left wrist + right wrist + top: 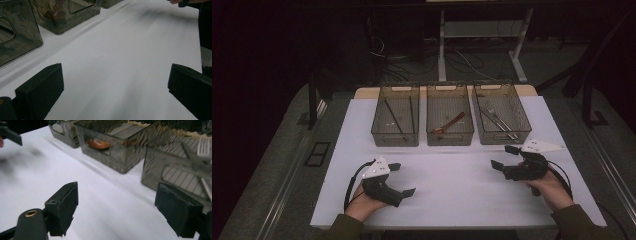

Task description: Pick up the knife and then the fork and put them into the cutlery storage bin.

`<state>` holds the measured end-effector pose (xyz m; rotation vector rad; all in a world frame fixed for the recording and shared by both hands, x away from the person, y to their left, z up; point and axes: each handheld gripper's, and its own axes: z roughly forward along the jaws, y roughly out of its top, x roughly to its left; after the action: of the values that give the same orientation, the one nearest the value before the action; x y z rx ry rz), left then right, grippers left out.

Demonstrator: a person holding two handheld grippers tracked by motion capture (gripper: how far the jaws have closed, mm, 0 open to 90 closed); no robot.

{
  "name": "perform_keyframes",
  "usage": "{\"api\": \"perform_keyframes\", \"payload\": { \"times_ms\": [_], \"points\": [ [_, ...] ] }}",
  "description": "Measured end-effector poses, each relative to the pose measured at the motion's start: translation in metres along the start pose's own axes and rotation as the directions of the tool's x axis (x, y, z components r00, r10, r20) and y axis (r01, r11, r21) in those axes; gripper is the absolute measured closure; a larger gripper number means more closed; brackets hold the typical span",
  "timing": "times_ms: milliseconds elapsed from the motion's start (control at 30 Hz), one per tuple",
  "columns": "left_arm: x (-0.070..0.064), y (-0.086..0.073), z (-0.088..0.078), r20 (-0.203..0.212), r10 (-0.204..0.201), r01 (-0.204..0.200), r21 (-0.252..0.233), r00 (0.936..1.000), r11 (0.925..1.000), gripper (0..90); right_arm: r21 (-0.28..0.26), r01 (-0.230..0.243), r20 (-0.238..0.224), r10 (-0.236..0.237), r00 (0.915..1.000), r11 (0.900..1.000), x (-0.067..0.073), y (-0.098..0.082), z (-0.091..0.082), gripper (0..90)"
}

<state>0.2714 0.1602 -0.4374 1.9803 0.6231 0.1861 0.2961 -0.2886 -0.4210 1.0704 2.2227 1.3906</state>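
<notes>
— Bins point(450, 121): where were they?
— Three side by side at the white counter's point(452, 185) far edge, in a dark room.
— The tools?
— Left tool point(404, 179) and right tool point(503, 156) gaped wide, empty, resting near the front.

Left claw point(403, 179), right claw point(504, 156) agape

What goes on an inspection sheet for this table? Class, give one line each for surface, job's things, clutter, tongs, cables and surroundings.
Surface: white table, bare in front.
Job's things: three clear bins in a row at the back; left bin holds dark sticks, middle a brown spoon, right bin metal cutlery.
Clutter: nothing seen.
Tongs: left tongs open and empty; right tongs open and empty, near the right bin.
Cables: one cable trails from the left tongs; more on the floor.
Surroundings: dark room, desk legs behind.
</notes>
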Motion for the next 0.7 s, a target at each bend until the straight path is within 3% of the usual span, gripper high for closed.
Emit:
{"api": "perform_keyframes", "payload": {
  "times_ms": [467,700],
  "points": [
    [-0.001,0.0,0.0,0.0,0.004,-0.004,0.004,1.0,1.0,0.0,0.023,0.008,-0.04,-0.008,0.9992,1.0,0.015,-0.027,-0.012,17.2],
    [-0.001,0.0,-0.001,-0.002,0.007,-0.007,0.003,1.0,1.0,0.0,0.03,0.019,-0.031,-0.018,0.9994,0.999,0.017,-0.036,-0.019,17.2]
  ]
}}
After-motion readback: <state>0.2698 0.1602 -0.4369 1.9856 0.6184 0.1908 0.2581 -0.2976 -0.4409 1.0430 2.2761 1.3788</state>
